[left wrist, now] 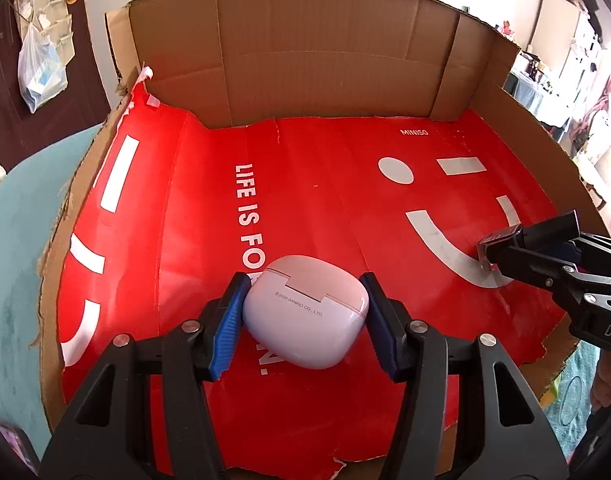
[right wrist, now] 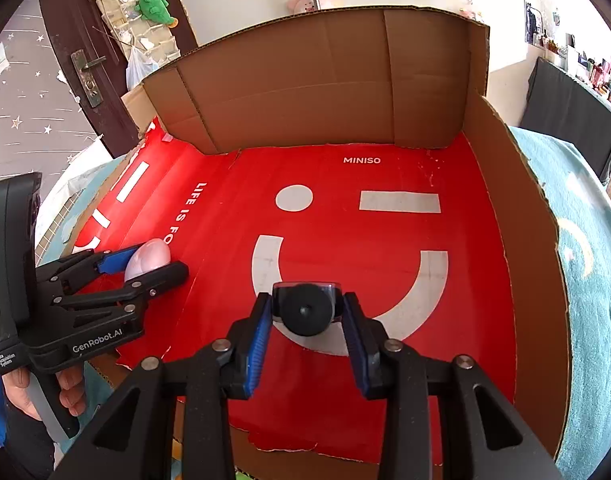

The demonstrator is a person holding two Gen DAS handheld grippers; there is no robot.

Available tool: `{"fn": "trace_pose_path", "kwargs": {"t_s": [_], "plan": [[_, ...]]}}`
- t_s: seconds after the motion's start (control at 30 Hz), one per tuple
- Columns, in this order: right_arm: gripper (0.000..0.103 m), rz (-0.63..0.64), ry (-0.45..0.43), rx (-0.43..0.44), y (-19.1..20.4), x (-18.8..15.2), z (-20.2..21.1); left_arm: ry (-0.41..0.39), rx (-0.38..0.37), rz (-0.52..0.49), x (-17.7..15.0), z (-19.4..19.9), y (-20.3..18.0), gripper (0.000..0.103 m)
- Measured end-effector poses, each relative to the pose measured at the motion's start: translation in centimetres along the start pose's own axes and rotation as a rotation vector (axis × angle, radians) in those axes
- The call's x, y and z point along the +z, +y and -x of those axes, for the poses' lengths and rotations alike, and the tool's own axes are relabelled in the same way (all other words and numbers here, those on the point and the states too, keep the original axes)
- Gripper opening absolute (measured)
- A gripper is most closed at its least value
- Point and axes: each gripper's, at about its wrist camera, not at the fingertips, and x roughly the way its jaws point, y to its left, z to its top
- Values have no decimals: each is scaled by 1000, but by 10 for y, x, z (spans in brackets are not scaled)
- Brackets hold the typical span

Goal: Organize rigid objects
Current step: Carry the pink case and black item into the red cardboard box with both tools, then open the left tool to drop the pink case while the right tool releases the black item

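Two tools worked over the red sheet: the left tool pinched a pink earbud case on its white lettering, the right tool pinched a black round-capped object on the smile mark. Cardboard walls rose beyond, nothing between.

Flattened cardboard box, laid open on a teal blanket, with one brown flap standing upright along the far edge. Red printed sheet spread over the cardboard floor, marked with a white smiley, "MINISO" and "LIFE IS FO…" lettering, torn along the near edge. On the red sheet: pale pink earbud case over the lettering at left, and a small black round-fronted object on the smiley's curve at right. The two well apart.
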Motion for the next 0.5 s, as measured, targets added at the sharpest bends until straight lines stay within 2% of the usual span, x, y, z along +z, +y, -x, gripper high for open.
{"fn": "trace_pose_path", "kwargs": {"t_s": [0.5], "plan": [[38,-2,2,6,-1,0,-1,-5,24,-29,1,-4,-6,54]]}}
